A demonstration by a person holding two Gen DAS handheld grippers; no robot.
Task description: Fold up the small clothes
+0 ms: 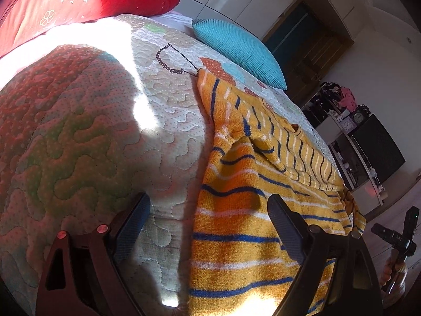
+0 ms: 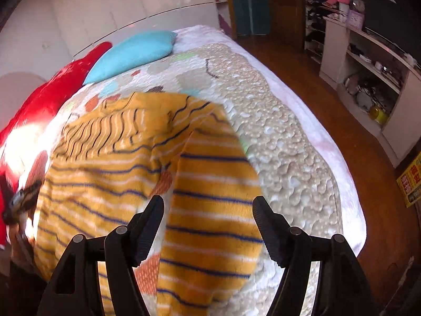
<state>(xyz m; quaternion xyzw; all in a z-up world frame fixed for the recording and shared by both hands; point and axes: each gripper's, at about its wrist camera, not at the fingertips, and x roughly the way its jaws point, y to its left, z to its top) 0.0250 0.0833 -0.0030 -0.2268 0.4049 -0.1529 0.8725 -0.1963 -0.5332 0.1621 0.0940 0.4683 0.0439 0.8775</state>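
Lying spread over the quilted bed (image 2: 289,158), the yellow striped sweater (image 2: 118,163) fills the centre and lower left of the right wrist view, laid out where it can be folded. The right tongs (image 2: 208,208) gape wide and empty above a sleeve, probably lining up a pinch. The left tongs (image 1: 208,208) are also wide, straddling the sweater's edge at lower centre.

The yellow knitted sweater with blue and white stripes (image 2: 205,210) runs off the bottom edge in both views. In the right wrist view its weave is motion-blurred, and the small items on the white shelf unit (image 2: 368,84) are unreadable.
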